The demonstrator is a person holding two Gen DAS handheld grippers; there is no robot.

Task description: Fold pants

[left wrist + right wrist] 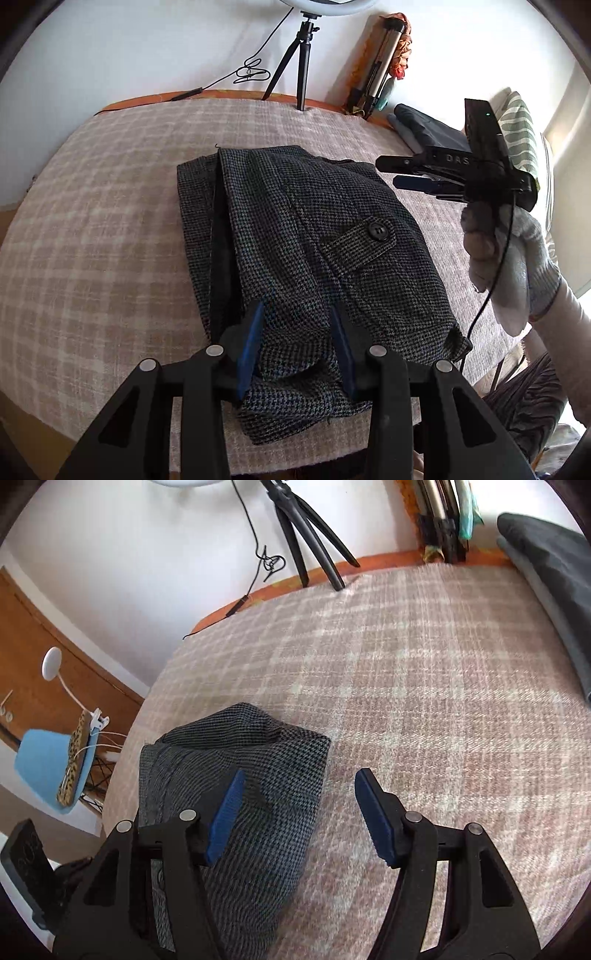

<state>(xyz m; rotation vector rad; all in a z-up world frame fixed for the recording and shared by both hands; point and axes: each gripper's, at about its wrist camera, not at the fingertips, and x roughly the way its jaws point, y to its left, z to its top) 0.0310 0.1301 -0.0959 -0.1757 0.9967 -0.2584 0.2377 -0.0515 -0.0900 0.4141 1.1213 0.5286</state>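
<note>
while most of the folding looks done, the checked blanket [110,206] covering the bed is the biggest thing in view, and it carries everything else. on it, roughly midway between its left and right edges and reaching down to the near edge, lie the pants [295,229], a dark houndstooth pair already gathered into a compact, thick rectangular bundle with a buttoned pocket flap [364,240] facing up. judging by that shape, the long folds are finished; what seems left is squaring the near end, which bulges and overhangs a little, and perhaps pressing the stack flat.

toward the far right corner rests a dark folded garment [550,576], well apart from the pants. at the far edge a tripod [299,59] stands against the wall.

the left gripper [295,347] sits at the near end of the bundle, its blue pads either side of a raised hump of cloth; the fingers look partly closed round it, so it appears to be pinching the pants, though how firmly i cannot tell. the right gripper [299,812] hovers above the bundle's right edge with its jaws spread wide and nothing between them, one pad over the cloth and the other over bare blanket; the left view shows it lifted clear in a gloved hand [509,258].
</note>
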